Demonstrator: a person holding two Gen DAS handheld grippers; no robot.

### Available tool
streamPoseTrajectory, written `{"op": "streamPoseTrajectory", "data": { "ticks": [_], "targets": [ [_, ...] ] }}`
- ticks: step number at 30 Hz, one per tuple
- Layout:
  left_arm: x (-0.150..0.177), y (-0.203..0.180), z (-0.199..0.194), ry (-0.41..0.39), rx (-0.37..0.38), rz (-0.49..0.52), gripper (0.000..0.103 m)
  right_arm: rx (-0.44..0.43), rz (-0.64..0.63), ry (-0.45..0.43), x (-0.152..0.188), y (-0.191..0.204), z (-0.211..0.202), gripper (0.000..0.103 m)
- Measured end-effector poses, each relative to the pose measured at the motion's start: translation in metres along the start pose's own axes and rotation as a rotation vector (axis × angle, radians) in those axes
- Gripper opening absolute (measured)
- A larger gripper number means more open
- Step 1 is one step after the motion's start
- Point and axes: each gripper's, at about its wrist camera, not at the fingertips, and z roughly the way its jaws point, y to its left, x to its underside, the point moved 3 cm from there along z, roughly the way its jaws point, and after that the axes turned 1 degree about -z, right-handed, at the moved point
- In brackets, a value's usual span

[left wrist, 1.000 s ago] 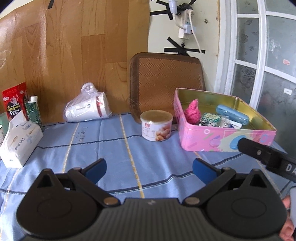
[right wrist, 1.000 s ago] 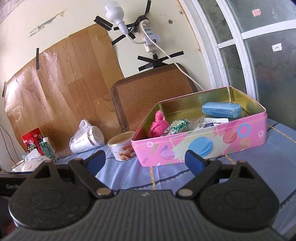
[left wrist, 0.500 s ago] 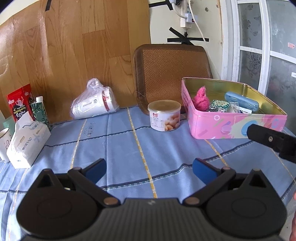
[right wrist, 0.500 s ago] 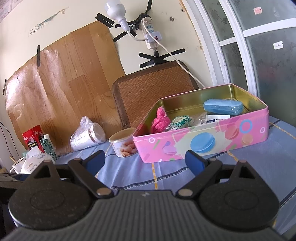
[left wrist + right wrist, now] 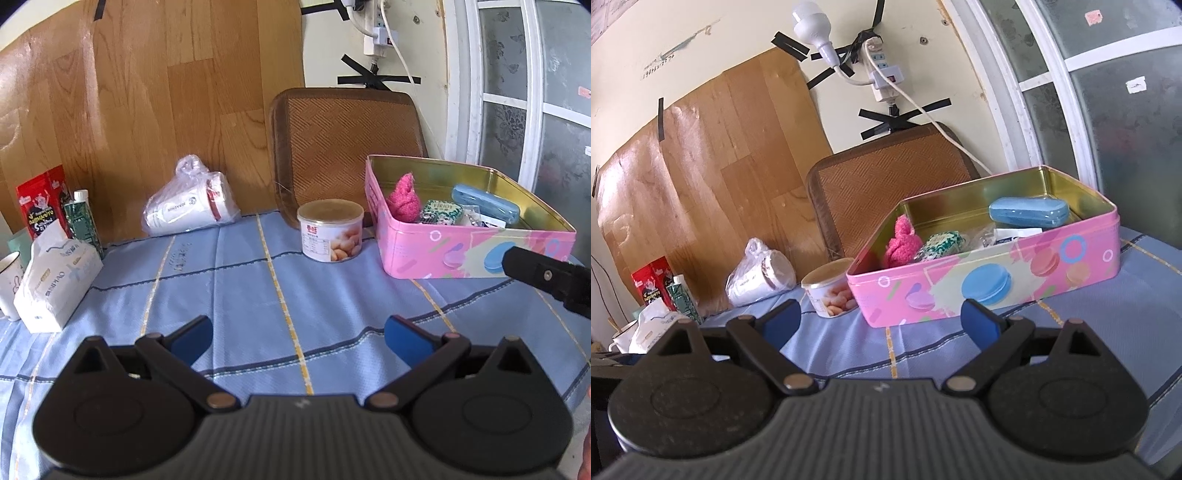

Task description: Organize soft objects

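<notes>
The left gripper [image 5: 298, 338] is held above the table [image 5: 240, 280], which is covered by a blue checked cloth; its jaws are spread wide apart and nothing is held between them. The right gripper [image 5: 880, 320] is likewise held with its jaws apart and empty, facing the pink tin [image 5: 990, 280].

The pink tin is found open on the right side of the table. Inside it, a pink fluffy sock [image 5: 403, 201] is seen at the left end, a green-and-white knitted item [image 5: 442, 210] just beside it, and a blue case [image 5: 484, 204] towards the rear. Small packets are noted between these, too small to identify.

A round can with a peanut label [image 5: 330, 229] stands just left of the tin. A woven brown mat [image 5: 345, 147] is propped behind both against the wall. Bagged paper cups [image 5: 190, 213] lie further left on their side. A tissue pack [image 5: 57, 275], a red snack packet [image 5: 42, 212] and a green carton [image 5: 83, 218] are grouped at the far left edge.
</notes>
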Motion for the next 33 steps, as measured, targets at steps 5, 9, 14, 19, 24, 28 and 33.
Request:
{"op": "streamPoseTrajectory", "data": {
  "ticks": [5,9,14,19,24,28,33],
  "targets": [
    [-0.0009,0.0008,-0.0029,-0.022,0.0,0.002,0.103,0.006,0.001,-0.001,0.0004,0.0003,0.0001,0.095],
    [-0.0009,0.0013,-0.005,-0.033,-0.002,0.001,0.103,0.007,0.001,0.003,0.0008,0.0009,0.0008,0.095],
    [-0.0009,0.002,-0.0055,-0.035,-0.01,0.0,0.103,0.005,-0.005,0.007,0.0011,0.0013,0.0019,0.096],
    [-0.0008,0.0016,-0.0059,-0.035,-0.009,-0.002,0.103,0.006,-0.003,0.007,0.0011,0.0006,0.0025,0.096],
    [-0.001,0.0018,-0.0064,-0.035,-0.01,-0.009,0.103,0.008,-0.003,0.005,0.0011,0.0003,0.0022,0.096],
    [-0.0011,0.0022,-0.0063,-0.032,-0.008,-0.011,0.103,0.01,0.001,0.004,0.0016,-0.0011,0.002,0.096],
    [-0.0003,0.0003,-0.0071,-0.029,-0.007,-0.008,0.103,0.01,0.0,0.005,0.0017,-0.001,0.002,0.096]
  ]
}}
